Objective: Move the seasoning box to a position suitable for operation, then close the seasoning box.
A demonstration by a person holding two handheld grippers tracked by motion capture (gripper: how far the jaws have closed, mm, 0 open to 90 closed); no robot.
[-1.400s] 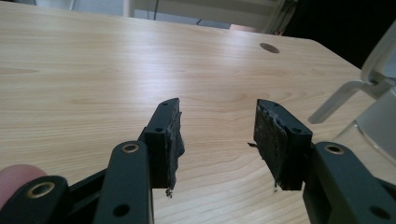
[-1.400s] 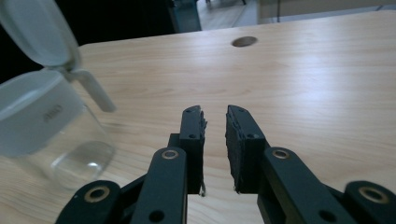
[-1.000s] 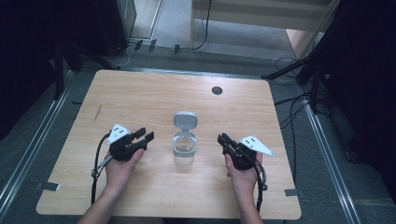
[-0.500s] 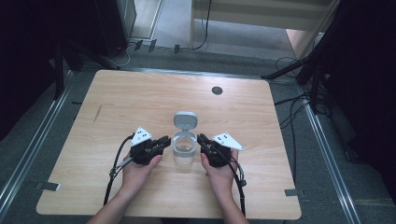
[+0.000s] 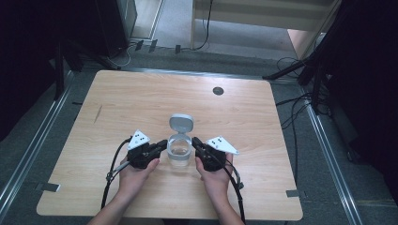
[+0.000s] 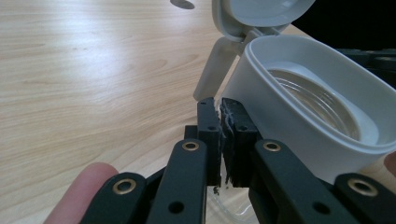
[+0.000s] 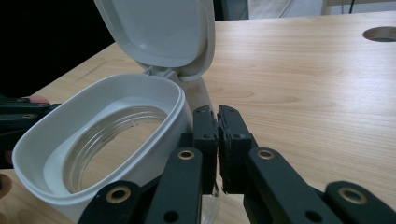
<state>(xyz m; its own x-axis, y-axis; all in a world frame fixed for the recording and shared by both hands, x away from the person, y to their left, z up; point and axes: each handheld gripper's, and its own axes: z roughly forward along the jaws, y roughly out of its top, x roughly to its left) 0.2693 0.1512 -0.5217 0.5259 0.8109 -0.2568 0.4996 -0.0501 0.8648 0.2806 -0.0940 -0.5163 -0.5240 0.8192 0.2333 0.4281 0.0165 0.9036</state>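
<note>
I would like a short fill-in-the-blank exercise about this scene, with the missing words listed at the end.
1. The jar stands between the two ____.
2. The jar's hinged white lid is flipped ____.
3. The jaws of the left gripper are ____.
4. The jar rests on a ____ table.

Missing words: grippers; open; shut; wooden

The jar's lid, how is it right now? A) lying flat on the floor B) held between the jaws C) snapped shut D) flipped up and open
D: the white lid stands tipped back on its hinge behind the jar, so you can see down into the glass.
</note>
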